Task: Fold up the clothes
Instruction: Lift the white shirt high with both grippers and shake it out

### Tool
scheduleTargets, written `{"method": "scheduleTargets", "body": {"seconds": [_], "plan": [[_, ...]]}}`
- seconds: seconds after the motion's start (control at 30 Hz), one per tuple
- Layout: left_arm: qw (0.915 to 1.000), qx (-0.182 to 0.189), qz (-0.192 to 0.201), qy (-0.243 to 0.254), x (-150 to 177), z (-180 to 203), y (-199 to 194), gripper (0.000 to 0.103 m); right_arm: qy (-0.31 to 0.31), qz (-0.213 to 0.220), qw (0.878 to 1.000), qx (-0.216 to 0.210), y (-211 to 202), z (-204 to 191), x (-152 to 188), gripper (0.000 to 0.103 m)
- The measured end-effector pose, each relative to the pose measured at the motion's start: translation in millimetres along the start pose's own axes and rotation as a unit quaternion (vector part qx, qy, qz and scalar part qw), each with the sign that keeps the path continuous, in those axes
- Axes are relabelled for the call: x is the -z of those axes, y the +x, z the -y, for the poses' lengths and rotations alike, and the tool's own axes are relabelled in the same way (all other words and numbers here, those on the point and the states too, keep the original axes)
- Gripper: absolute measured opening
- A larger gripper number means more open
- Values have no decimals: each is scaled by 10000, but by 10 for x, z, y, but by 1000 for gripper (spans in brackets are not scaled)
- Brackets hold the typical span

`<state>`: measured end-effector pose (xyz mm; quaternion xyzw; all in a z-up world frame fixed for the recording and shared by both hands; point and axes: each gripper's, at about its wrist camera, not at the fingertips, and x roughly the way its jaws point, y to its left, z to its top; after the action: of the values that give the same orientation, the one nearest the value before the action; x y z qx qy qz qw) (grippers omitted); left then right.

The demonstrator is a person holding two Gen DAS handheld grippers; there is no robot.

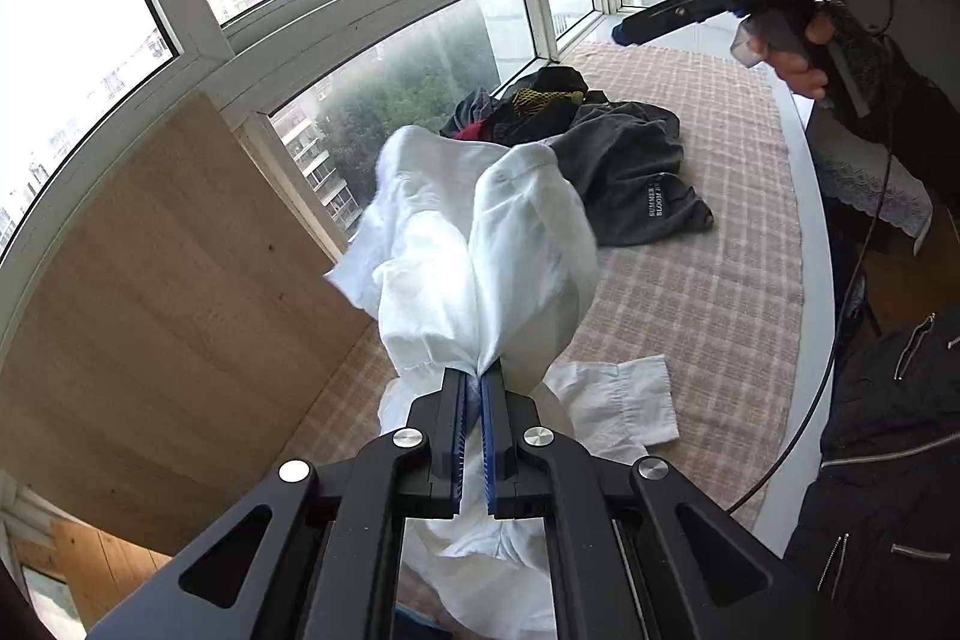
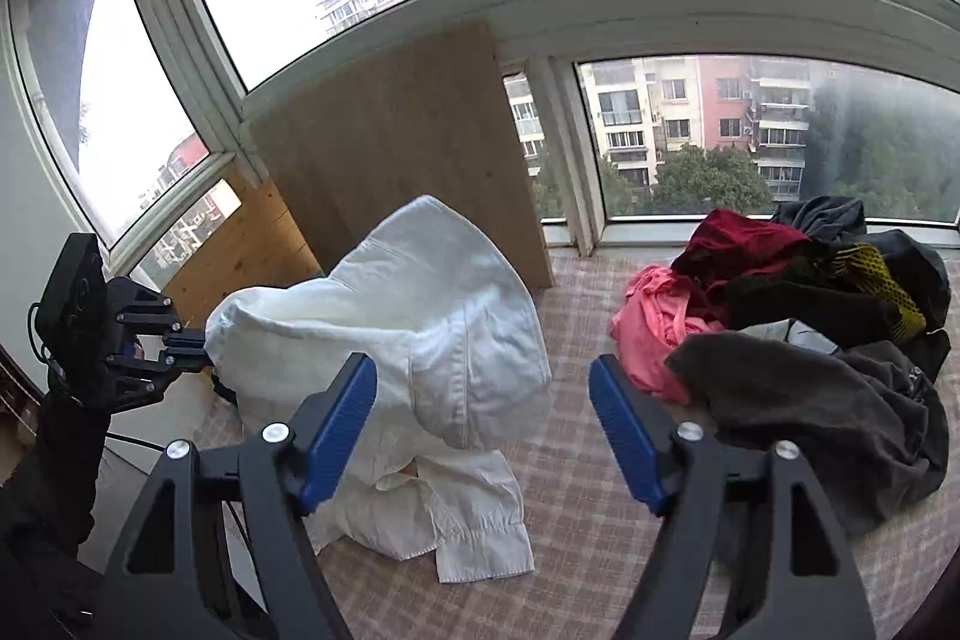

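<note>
The left gripper (image 1: 477, 379) is pressed together on a bunched fold of the white garment (image 1: 480, 244), which hangs lifted from the pinch while its lower part trails on the checked cloth (image 1: 690, 292) covering the surface by the window. The right gripper (image 2: 483, 430) stands spread wide with nothing between its blue pads (image 2: 339, 424).

Only the left wrist view shows the pinch itself, with white fabric running between the blue pads; at its 1 o'clock the right gripper (image 1: 624, 31) appears raised in the air, held by a hand (image 1: 804, 64) in a dark sleeve, with a black cable (image 1: 840, 292) hanging down at 3 o'clock. A dark grey garment (image 1: 636, 172) with small printed lettering lies beyond the white one at 12 o'clock.

The right wrist view shows more of the white garment (image 2: 408, 316): it billows up in a rounded hump at the centre, with seams visible, and a flat cuffed end (image 2: 480, 538) lies on the cloth at 6 o'clock. The left gripper (image 2: 198, 340) meets its edge at 9 o'clock. This view alone shows the heap at 3 o'clock clearly: a pink piece (image 2: 654, 328), a dark red one (image 2: 744, 244), a black and yellow one (image 2: 882, 292) and the grey one (image 2: 828, 412). A wooden panel (image 2: 396, 130) stands against the window at 12 o'clock.
</note>
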<state>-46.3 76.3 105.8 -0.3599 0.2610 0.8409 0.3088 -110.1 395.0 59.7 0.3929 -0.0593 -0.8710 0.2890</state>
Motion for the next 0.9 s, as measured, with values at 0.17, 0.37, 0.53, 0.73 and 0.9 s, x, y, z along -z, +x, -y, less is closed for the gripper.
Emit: {"method": "scheduleTargets", "body": {"seconds": [0.17, 0.37, 0.53, 0.73, 0.9], "plan": [[9953, 551, -500, -620, 817, 409, 92, 4, -490, -1222, 9903, -450, 845, -237, 215, 73], [9744, 1144, -1143, -1561, 1764, 903, 429, 4, -2124, -2540, 9409, -710, 1719, -921, 265, 73], [9638, 1090, -1024, -2209, 2083, 964, 420, 4, -3282, -3408, 8766, -873, 2340, -1310, 667, 73], [9584, 941, -914, -2535, 2136, 877, 435, 4, -2559, -3434, 8918, -1457, 2097, -915, 996, 73], [9571, 929, -1081, -2521, 2102, 858, 485, 4, -2248, -3252, 9041, -1622, 1752, -656, 1252, 73]]}}
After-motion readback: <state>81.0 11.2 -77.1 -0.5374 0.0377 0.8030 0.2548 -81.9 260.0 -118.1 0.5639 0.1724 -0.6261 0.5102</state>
